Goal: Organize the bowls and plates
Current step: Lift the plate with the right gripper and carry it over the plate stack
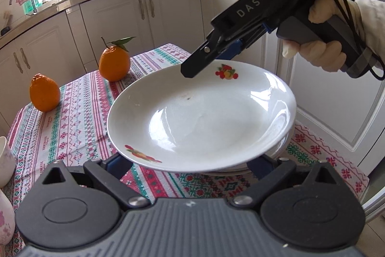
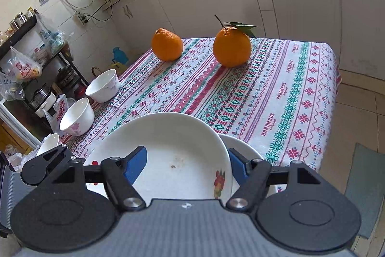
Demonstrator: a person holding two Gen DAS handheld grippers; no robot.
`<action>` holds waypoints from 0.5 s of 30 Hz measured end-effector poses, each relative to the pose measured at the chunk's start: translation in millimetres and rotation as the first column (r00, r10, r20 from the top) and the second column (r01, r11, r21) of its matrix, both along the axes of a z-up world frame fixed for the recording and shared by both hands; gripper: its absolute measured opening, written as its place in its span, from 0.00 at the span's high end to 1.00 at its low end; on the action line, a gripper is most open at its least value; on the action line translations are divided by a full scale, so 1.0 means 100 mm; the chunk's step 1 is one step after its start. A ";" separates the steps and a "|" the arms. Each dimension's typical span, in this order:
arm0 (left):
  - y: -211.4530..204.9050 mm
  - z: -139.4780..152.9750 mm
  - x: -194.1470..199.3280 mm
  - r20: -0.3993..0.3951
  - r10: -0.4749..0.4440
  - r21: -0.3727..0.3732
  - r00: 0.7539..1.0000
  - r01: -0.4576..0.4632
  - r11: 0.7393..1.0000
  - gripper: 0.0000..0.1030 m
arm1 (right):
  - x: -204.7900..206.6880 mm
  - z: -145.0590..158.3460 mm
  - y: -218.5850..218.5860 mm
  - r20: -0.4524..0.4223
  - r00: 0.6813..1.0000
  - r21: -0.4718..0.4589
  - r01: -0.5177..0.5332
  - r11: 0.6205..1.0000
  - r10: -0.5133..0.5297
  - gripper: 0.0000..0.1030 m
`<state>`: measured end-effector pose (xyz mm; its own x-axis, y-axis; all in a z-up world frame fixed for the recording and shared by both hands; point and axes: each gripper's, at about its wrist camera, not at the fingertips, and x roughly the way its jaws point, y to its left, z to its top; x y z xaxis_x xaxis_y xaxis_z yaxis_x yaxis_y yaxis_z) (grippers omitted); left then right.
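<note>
The right gripper point(image 2: 187, 166) is clamped on the rim of the upper plate point(image 2: 168, 136), one blue pad inside the dish and the other outside its rim at the 3 o'clock side; in the left wrist view the same gripper point(image 1: 190, 70) meets the far rim of this plate point(image 1: 199, 117) at about 12 o'clock, carried by a gloved hand point(image 1: 320, 57). The plate is white with fruit decals and sits tilted above a second plate point(image 2: 245, 148), whose edge shows beneath it at 3 o'clock. The left gripper point(image 1: 192, 165) has its blue fingers spread to either side under the near rim of the plate; contact with the plate cannot be determined, so its state cannot be told. The plates occupy the near edge of the tabletop point(image 2: 288, 88), which is covered by a patterned cloth. Two oranges point(image 2: 167, 43) point(image 2: 232, 46) stand at the far side, around 12 o'clock. Two white bowls point(image 2: 103, 86) point(image 2: 77, 117) stand at 9 o'clock along the left edge of the tabletop, well apart from the plates.
</note>
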<state>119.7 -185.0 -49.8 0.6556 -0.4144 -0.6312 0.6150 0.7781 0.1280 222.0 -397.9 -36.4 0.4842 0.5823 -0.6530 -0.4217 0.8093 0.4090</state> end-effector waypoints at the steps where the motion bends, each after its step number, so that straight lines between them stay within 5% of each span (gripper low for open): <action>1: -0.01 0.00 0.01 -0.005 -0.005 -0.002 1.000 0.005 1.000 0.04 | -0.01 0.00 -0.03 0.000 1.000 0.005 0.007 1.000 -0.007 0.24; 15: -0.08 -0.04 0.19 -0.109 -0.051 -0.043 0.993 0.046 0.998 0.04 | -0.08 -0.12 -0.23 -0.015 0.997 0.023 0.071 0.997 -0.070 0.24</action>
<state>138.7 -192.9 -53.9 0.5614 -0.4704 -0.6808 0.6609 0.7500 0.0266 214.5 -421.2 -48.8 0.5156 0.5627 -0.6462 -0.3582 0.8266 0.4340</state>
